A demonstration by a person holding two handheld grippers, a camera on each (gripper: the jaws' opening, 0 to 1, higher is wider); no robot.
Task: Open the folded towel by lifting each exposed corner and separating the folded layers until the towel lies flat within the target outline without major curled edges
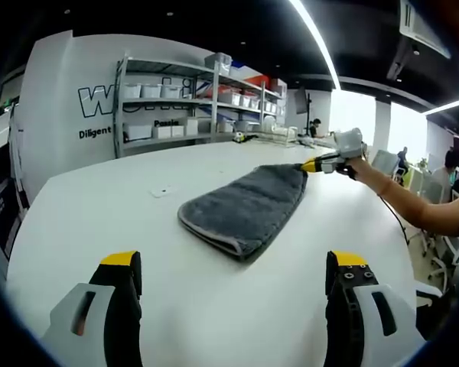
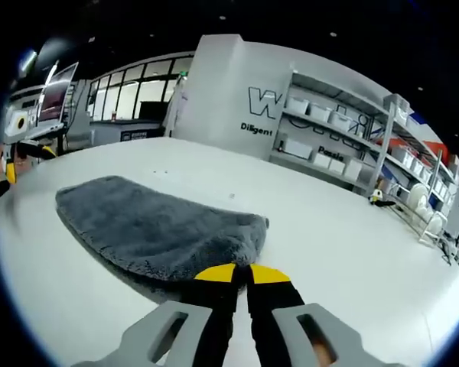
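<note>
Right tongs [image 2: 241,272] pinching a corner of the folded grey plush towel [image 1: 249,208]
Towel lies on the white tabletop [image 1: 99,206]; left tongs [image 1: 233,267] spread at six o'clock, well apart from it.

The towel [image 1: 249,208] lay on the table [image 1: 99,214], ahead of the left gripper [image 1: 233,279] and apart from it. The right gripper [image 2: 241,273] met the towel's far corner. Shelving [image 1: 191,99] stood behind the table.
</note>
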